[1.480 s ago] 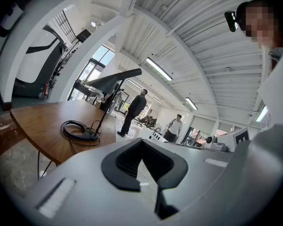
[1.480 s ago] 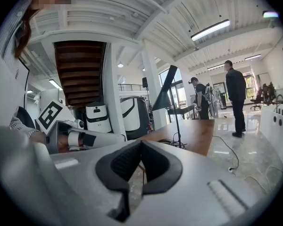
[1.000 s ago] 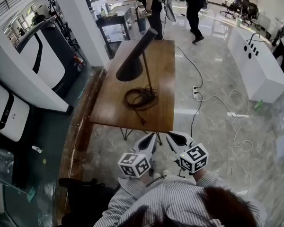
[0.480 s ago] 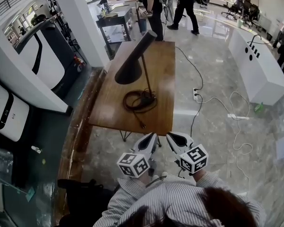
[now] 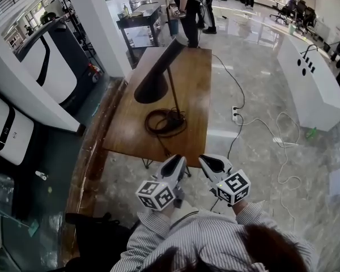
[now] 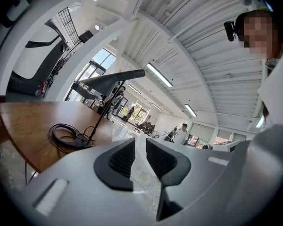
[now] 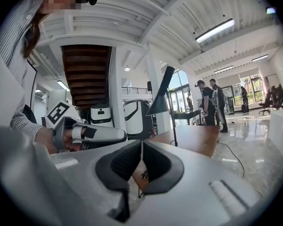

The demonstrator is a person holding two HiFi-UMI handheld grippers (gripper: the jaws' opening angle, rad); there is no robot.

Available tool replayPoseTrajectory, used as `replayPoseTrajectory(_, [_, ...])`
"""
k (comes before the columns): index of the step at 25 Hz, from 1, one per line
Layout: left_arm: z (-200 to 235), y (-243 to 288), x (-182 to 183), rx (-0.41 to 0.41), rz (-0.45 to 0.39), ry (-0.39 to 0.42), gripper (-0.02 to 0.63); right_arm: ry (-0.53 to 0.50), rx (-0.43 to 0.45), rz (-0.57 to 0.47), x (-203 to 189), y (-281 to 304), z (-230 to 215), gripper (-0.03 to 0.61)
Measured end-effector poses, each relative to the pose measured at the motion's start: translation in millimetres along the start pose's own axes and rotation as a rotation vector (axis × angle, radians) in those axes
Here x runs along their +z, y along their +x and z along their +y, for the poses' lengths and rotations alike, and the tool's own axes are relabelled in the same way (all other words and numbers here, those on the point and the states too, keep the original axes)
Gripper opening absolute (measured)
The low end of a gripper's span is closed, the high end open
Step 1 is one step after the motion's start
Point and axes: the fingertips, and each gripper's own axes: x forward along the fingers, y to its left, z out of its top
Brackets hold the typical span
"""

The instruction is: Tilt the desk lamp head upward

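Note:
The desk lamp stands on the wooden table [image 5: 187,89]. Its black cone head [image 5: 156,78] slopes down to the left on a thin stem, above a round base [image 5: 171,119] ringed by its coiled cord. Both grippers hover side by side at the table's near edge, well short of the lamp. The jaws of my left gripper [image 5: 178,161] [image 6: 140,144] have just been opening; they stand a narrow gap apart with nothing between them. My right gripper [image 5: 204,161] [image 7: 141,145] is shut and empty. The lamp head [image 6: 114,79] [image 7: 161,98] shows ahead in both gripper views.
A power strip [image 5: 235,111] and loose white cable [image 5: 283,152] lie on the floor right of the table. A white counter [image 5: 311,84] stands at far right. Black-and-white machines [image 5: 45,67] line the left. A dark cart [image 5: 140,21] and people [image 5: 187,10] are beyond the table.
Both grippers have edged forward toward the table's near edge. The people at the far end have walked further away.

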Motion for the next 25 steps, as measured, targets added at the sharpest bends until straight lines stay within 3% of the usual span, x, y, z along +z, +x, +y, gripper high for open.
replayPoseTrajectory(10, [53,44,42,-0.048,-0.023,-0.017,0.090,-0.029,0.004,-0.010,18,71,-37,0.005])
replayPoseTrajectory(16, [93,73,81,-0.076,-0.019,-0.013,0.117,-0.046,-0.028,-0.015,38,125,-66,0.005])
replayPoseTrajectory(25, [135,103,104,-0.125,-0.021,-0.054,0.121,-0.078,-0.085,0.012,42,186,-107,0.021])
